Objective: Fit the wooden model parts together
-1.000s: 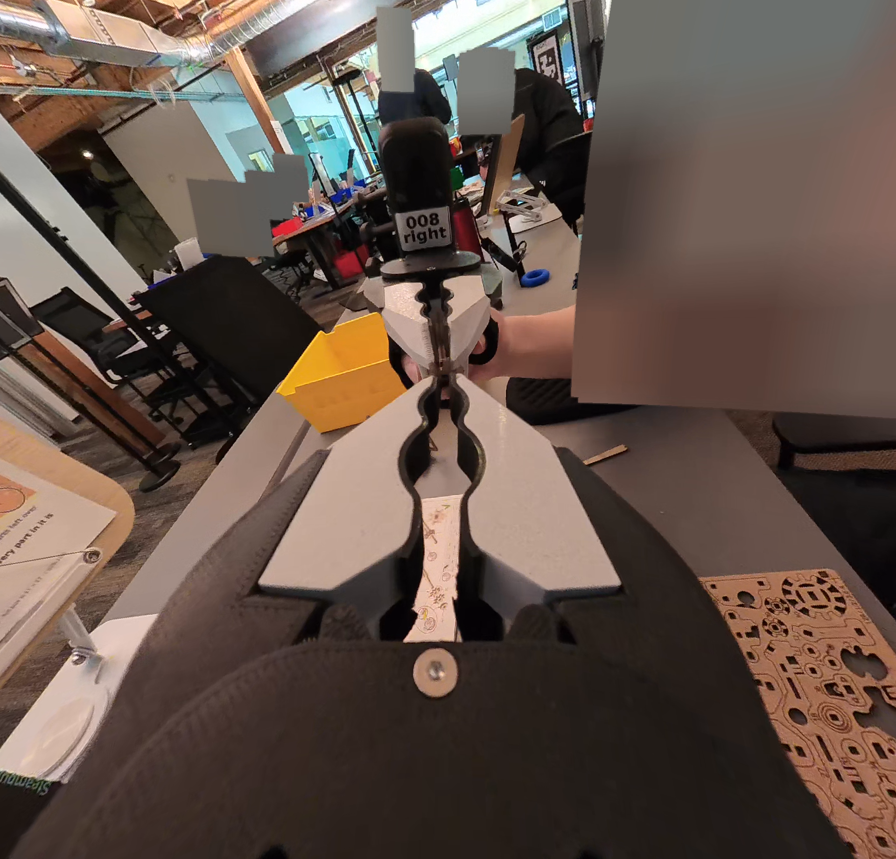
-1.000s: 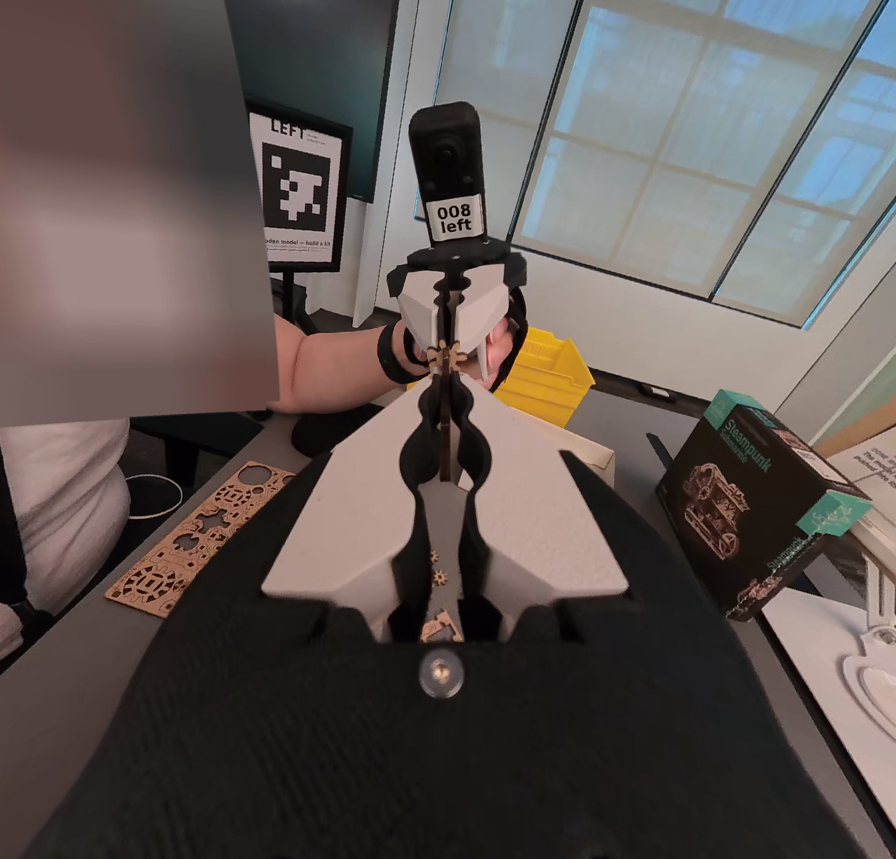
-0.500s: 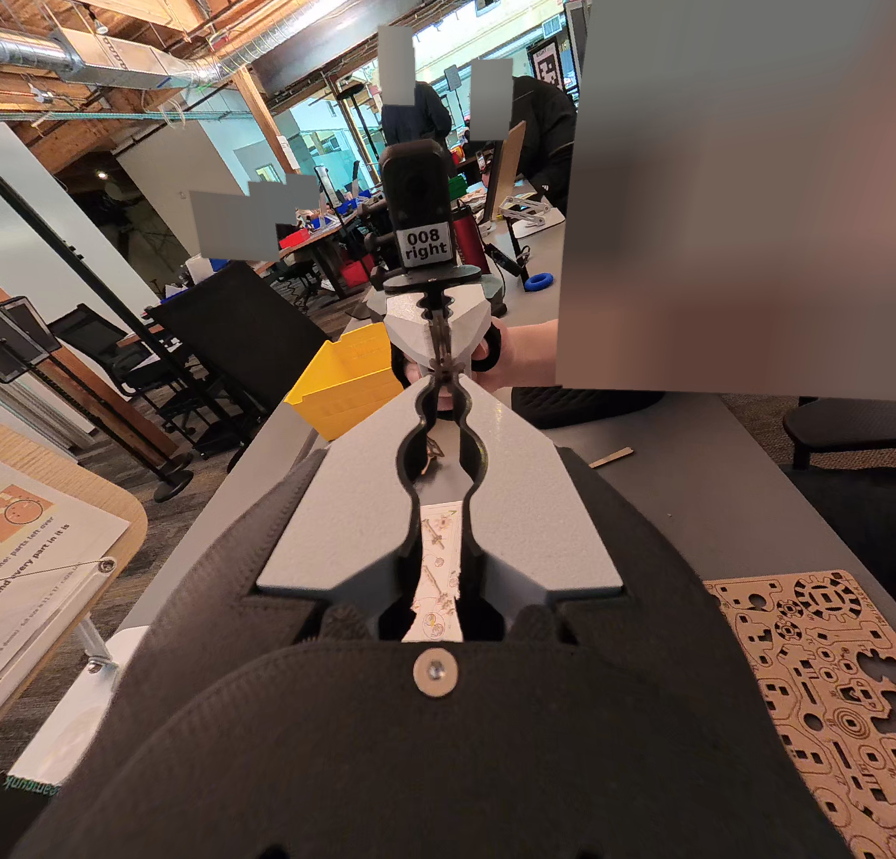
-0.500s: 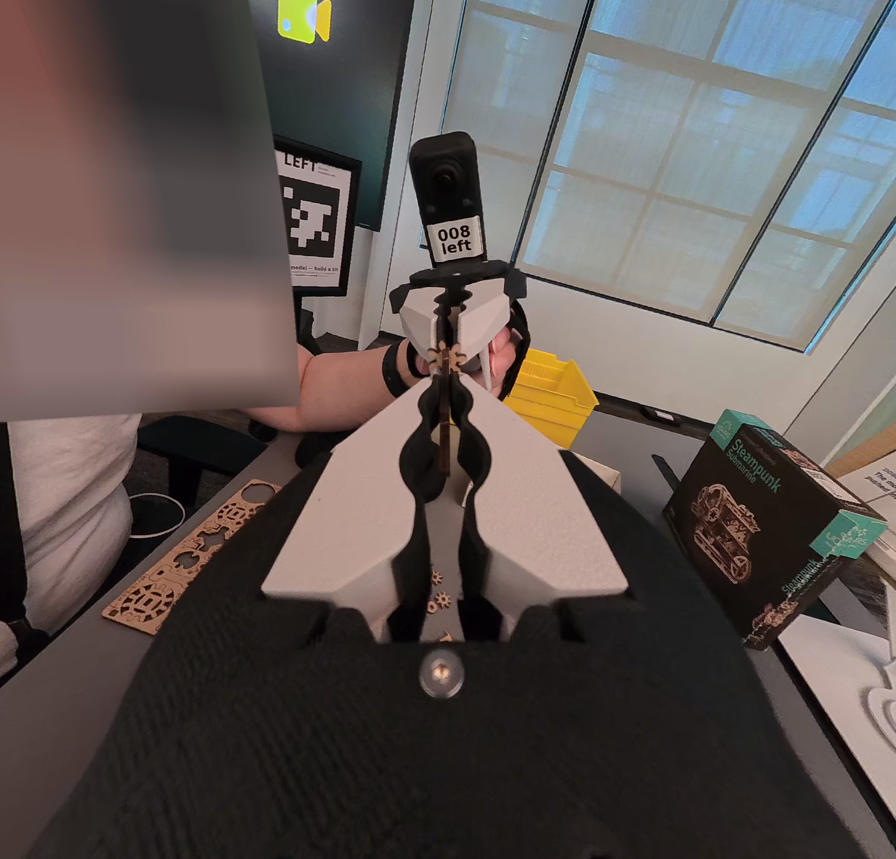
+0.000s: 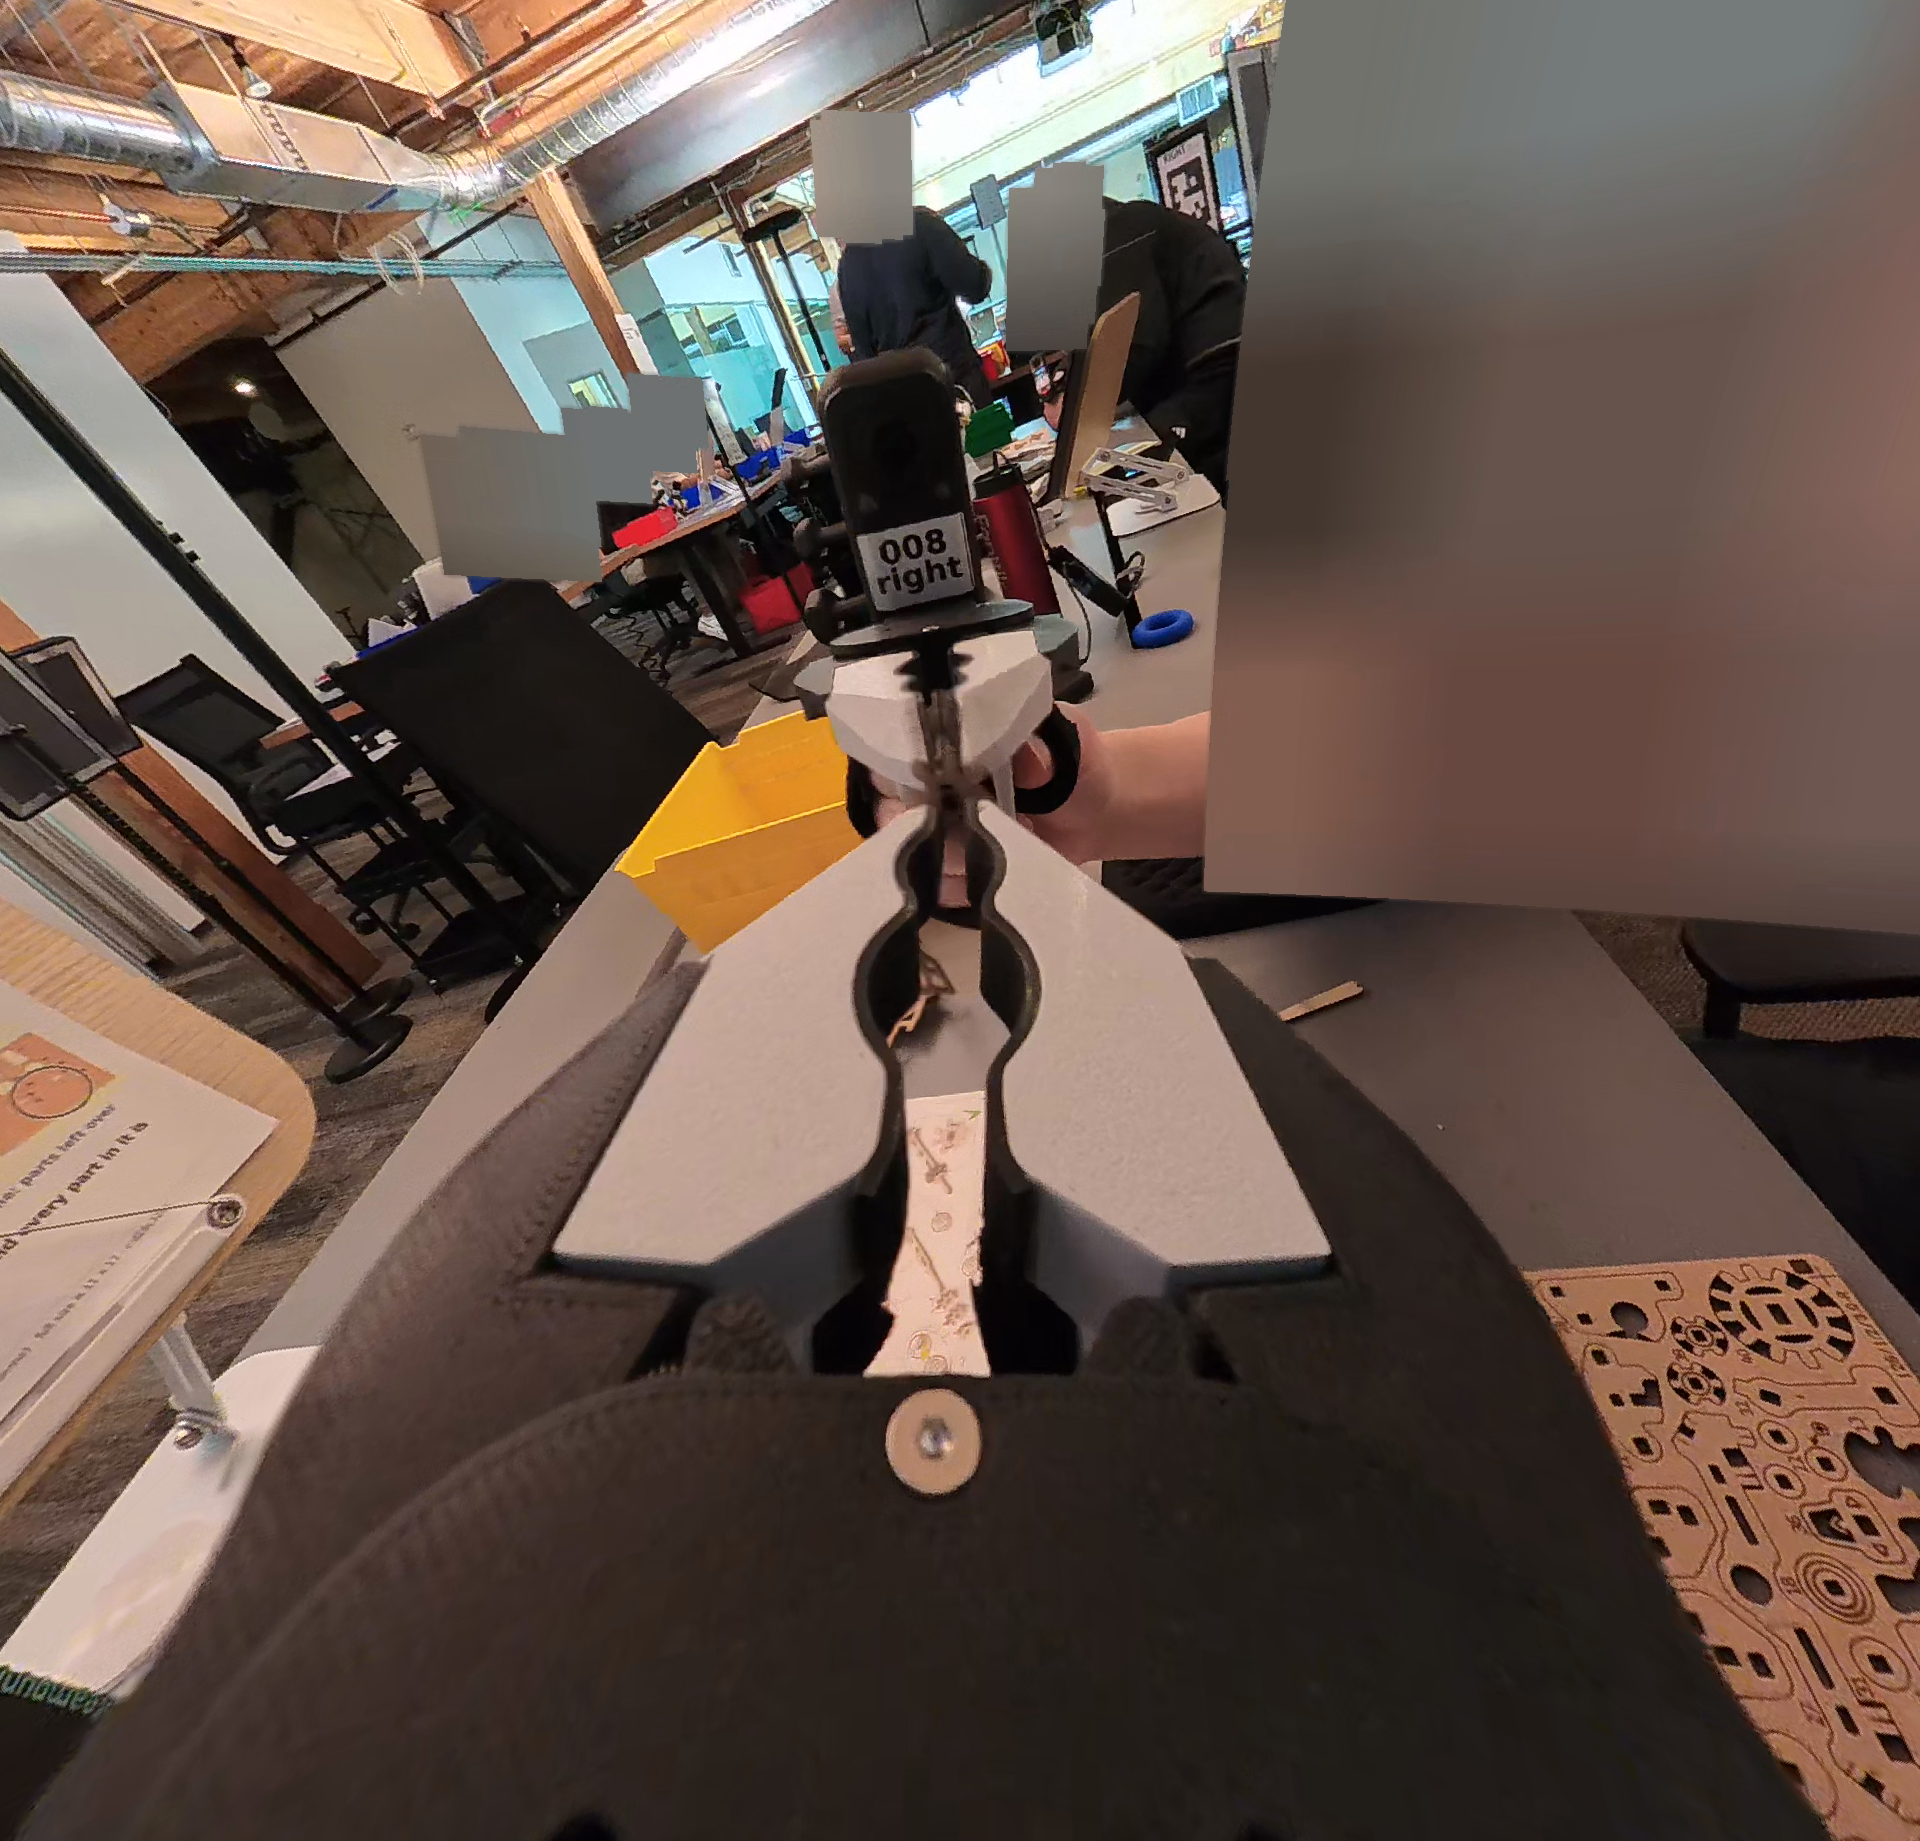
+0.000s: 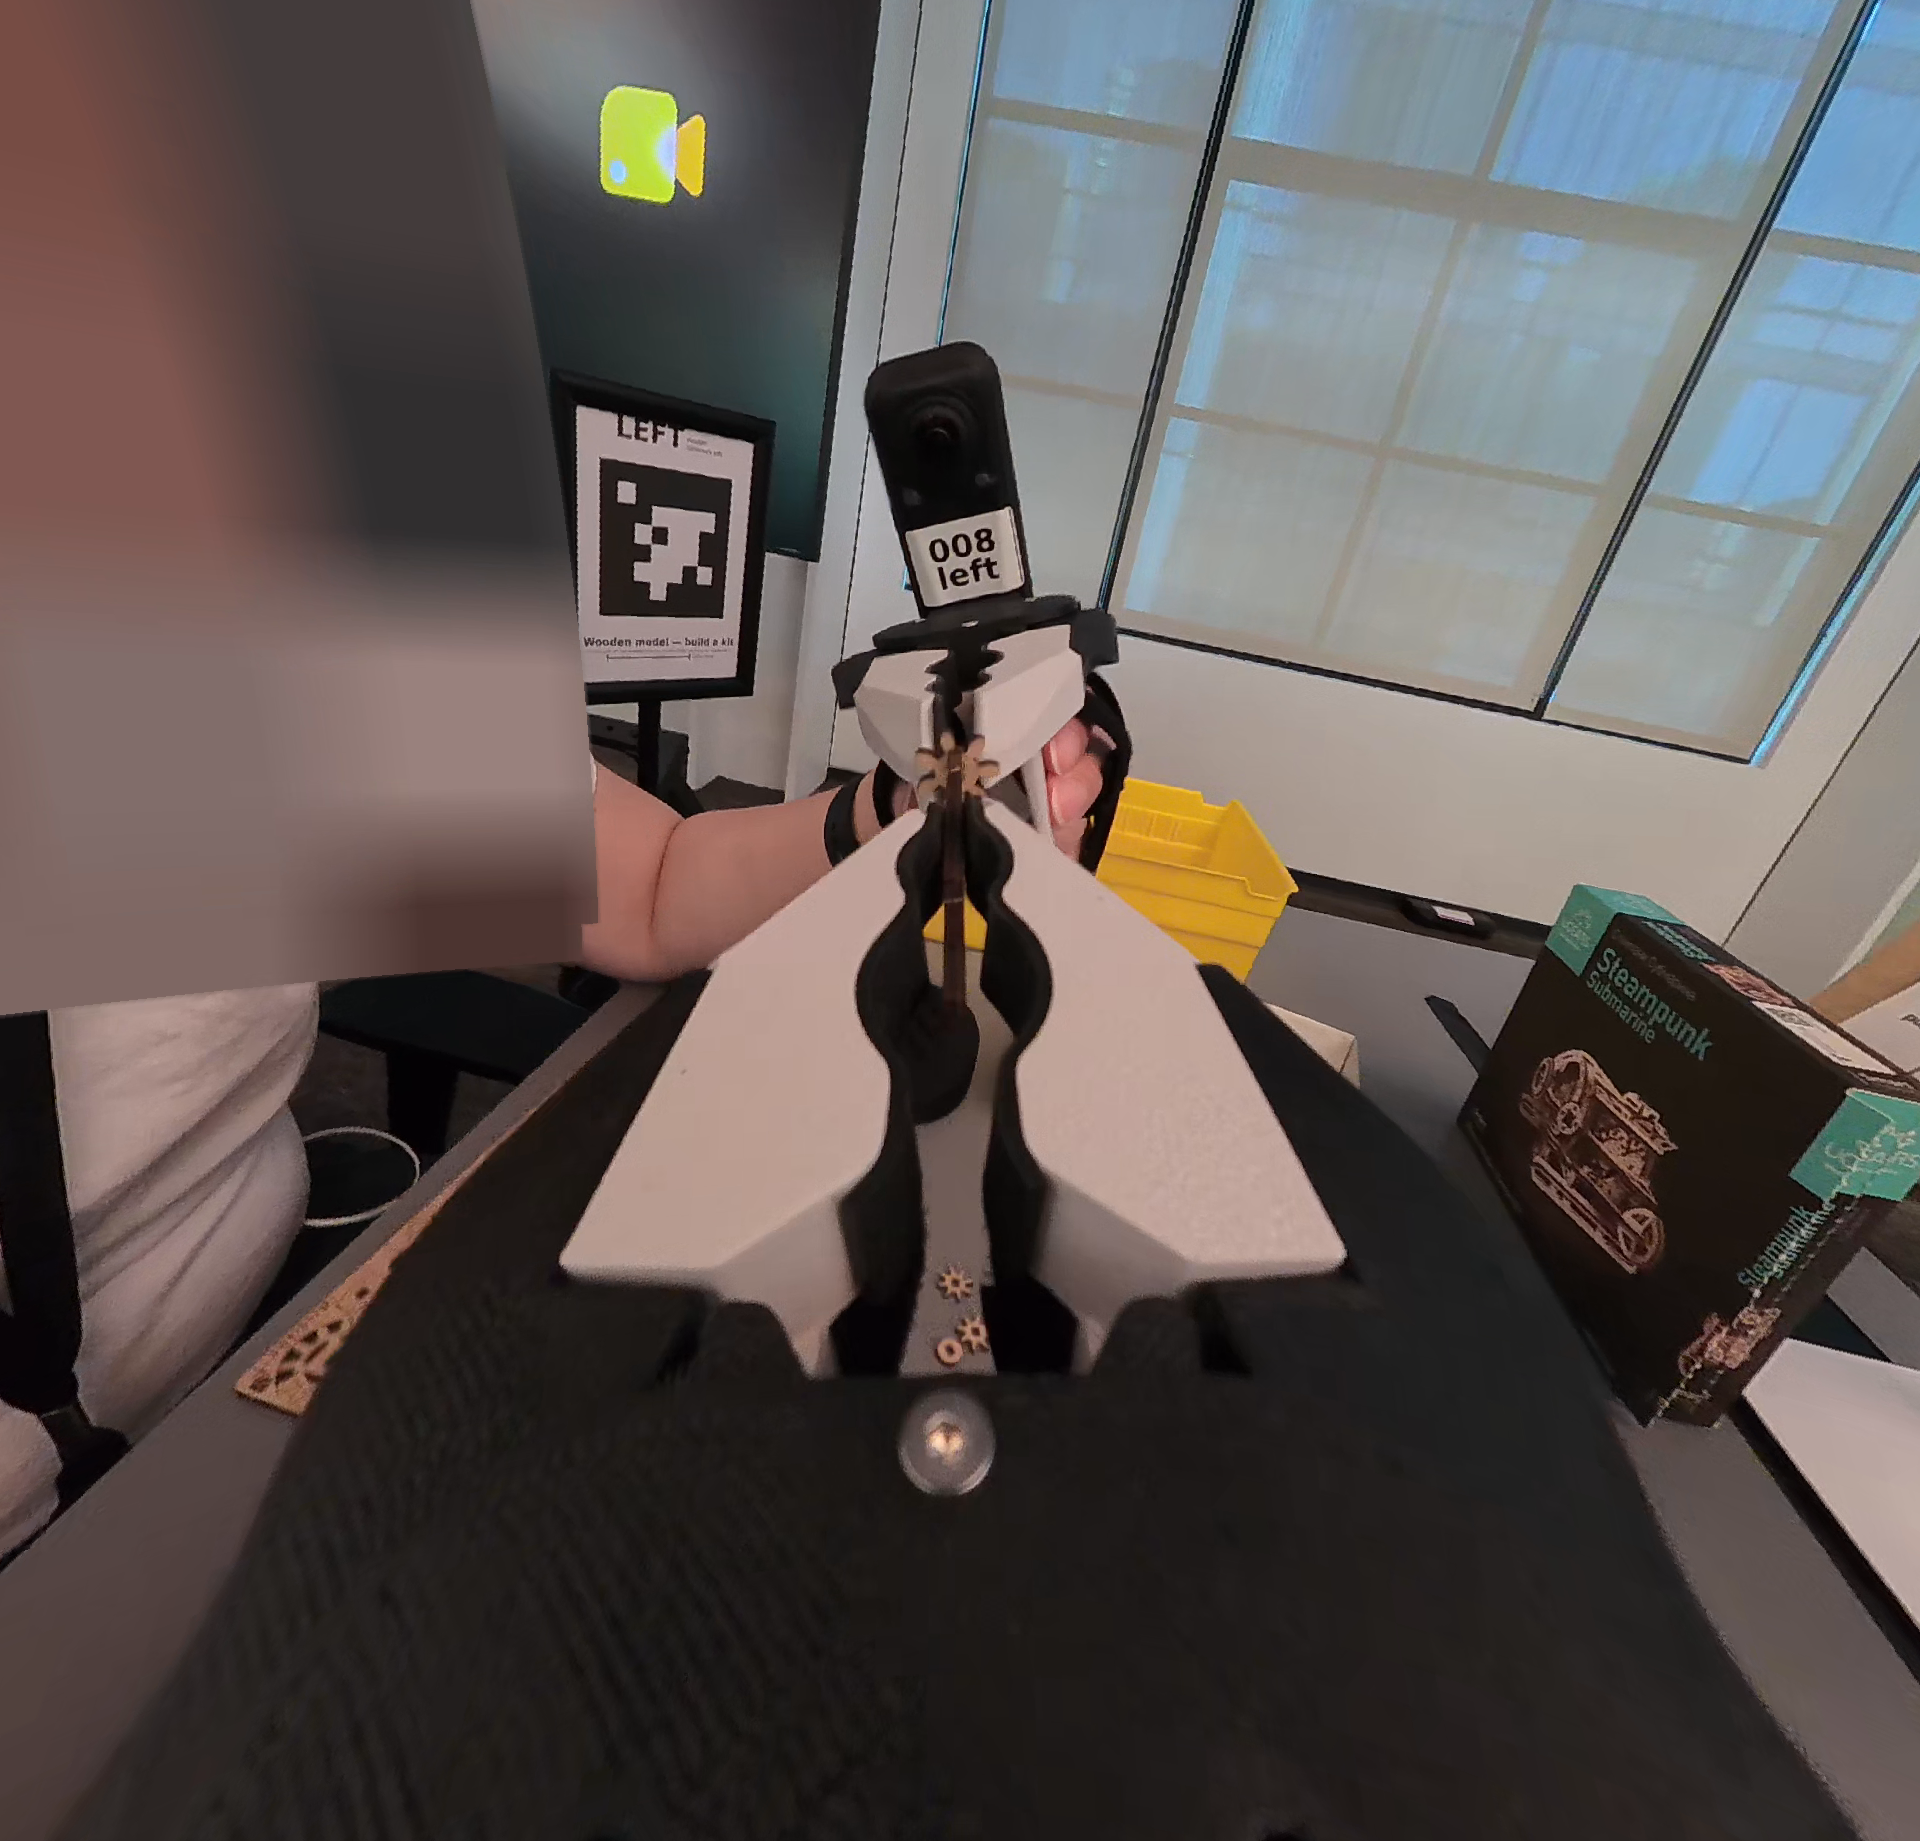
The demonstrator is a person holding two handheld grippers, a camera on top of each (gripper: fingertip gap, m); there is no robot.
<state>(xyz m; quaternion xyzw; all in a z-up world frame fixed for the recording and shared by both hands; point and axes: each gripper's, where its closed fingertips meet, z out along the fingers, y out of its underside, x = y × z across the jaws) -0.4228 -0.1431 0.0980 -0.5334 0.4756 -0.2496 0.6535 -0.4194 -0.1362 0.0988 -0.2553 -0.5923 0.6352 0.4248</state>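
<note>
The two grippers are held tip to tip above the grey table (image 5: 1507,1095), each facing the other's camera. In the right wrist view the right gripper (image 6: 948,825) is seen closed down on a thin dark wooden strip (image 6: 952,918) that stands on edge between its black-lined fingers (image 6: 914,861) and runs forward to the tips. Just past those tips a small pale gear-shaped wooden part (image 6: 953,768) is pinched at the tip of the left gripper (image 6: 951,752), whose jaws are drawn narrow around it; strip and gear meet at that spot, though whether they are seated in each other cannot be told. In the left wrist view the left gripper (image 5: 943,823) is seen closed to a slim gap at the tip, with the right gripper (image 5: 940,773) touching it head-on, and what is clamped there is too small to make out. A laser-cut wooden sheet (image 5: 1766,1500) lies flat near the table's edge on the person's side. A yellow bin (image 5: 748,835) sits at the far edge, and a dark kit box (image 6: 1704,1157) stands on the table beside the right gripper. Small loose gears (image 6: 961,1313) are seen lying on the table beneath the right gripper.
</note>
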